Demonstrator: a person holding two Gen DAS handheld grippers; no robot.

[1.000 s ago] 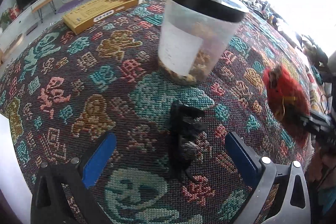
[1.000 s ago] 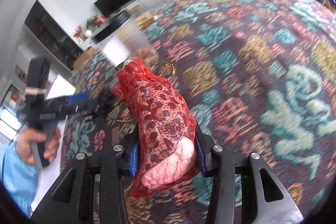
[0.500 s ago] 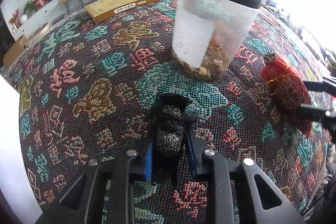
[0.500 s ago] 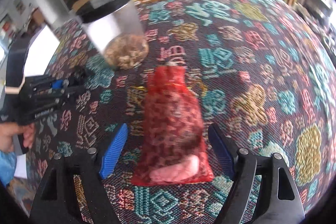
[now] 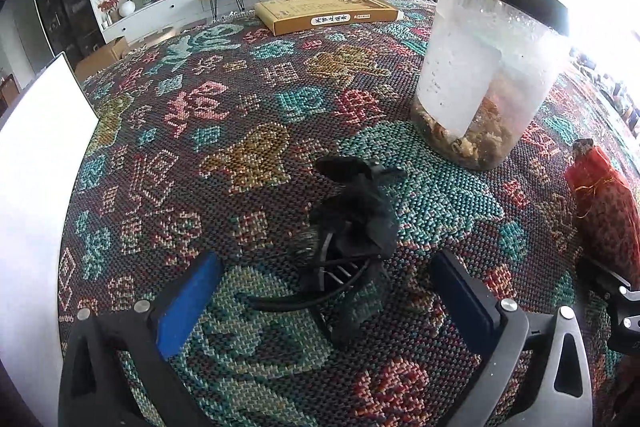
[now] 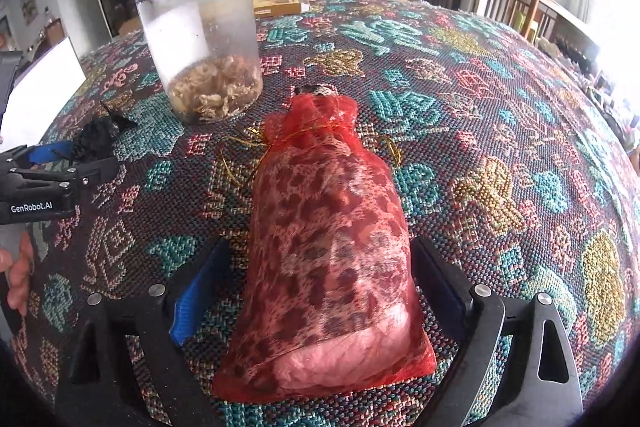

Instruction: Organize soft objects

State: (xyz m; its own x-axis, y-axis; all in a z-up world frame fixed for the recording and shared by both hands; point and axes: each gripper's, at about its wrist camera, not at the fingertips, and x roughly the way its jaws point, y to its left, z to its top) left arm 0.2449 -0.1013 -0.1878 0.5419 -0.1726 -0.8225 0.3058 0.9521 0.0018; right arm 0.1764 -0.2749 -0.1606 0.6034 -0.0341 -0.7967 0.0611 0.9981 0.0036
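My left claw [image 5: 320, 307] is opening wide, black pouch [image 5: 352, 223] lying loose between its fingers; my right claw [image 6: 320, 291] is opening too, red pouch [image 6: 328, 251] lying between, unpinched, jar [image 6: 200, 39] ahead-left

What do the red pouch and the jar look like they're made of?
Red pouch: sheer mesh fabric, probably organza; its spotted contents show through, and a gold cord ties the neck. Jar: cloudy see-through plastic, likely, with a black lid.
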